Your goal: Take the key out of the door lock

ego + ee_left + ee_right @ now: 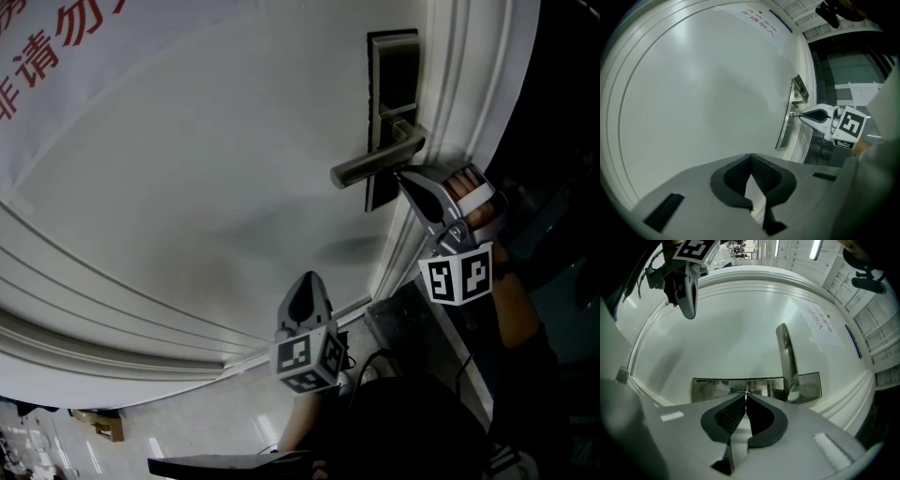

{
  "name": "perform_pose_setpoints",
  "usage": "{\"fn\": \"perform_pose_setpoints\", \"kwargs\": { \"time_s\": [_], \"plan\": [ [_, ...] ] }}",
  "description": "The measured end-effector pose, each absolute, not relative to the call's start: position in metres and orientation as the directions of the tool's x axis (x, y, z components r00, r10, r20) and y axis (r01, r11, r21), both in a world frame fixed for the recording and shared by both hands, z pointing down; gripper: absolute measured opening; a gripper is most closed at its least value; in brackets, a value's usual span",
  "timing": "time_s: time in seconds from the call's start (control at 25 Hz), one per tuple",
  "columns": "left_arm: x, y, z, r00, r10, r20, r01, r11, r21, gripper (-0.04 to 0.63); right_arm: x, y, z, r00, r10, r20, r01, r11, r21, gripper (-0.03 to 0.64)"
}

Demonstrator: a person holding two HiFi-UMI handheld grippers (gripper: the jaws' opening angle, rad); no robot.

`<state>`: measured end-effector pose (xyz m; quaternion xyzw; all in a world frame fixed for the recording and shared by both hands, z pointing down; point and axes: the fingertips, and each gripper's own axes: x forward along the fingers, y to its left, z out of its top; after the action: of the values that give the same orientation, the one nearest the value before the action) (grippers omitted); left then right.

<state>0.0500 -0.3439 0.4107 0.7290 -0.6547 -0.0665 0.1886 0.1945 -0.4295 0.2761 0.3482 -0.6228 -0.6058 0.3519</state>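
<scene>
Here we are at the door [206, 169], white and wide across the head view. The dark lock plate [394, 66] is up at its right edge, and the lever handle [375, 161] sticks out to the left. Our right claw [401, 174] is in tight under that handle, with its nose up against the lower part of the plate. From its own camera we see the two jaws drawn together to a narrow pinch. Right at the tips is a small bright sliver: the key [792, 114], nipped between them. The left gripper view gives us the side-on look, with the key as a little metal stub bridging claw tip and plate. Whether its blade sits in the keyhole we cannot tell; it is too small. Our left claw [308, 279] hangs lower and to the left, nearer to us and well apart from the lock, facing bare door panel. Its jaws meet tip to tip with nothing between them. Below it, pale floor [216, 422] shows past the foot of the door.
</scene>
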Motion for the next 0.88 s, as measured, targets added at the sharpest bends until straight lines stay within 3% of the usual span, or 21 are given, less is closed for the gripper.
{"fn": "perform_pose_setpoints", "kwargs": {
  "time_s": [0.88],
  "plan": [
    [0.056,-0.338,0.407,0.140,-0.981,0.133,-0.931,-0.085,0.356,0.000,0.197,-0.424,0.276,-0.506,-0.862,0.016,0.006,0.015,1.000,0.009]
  ]
}}
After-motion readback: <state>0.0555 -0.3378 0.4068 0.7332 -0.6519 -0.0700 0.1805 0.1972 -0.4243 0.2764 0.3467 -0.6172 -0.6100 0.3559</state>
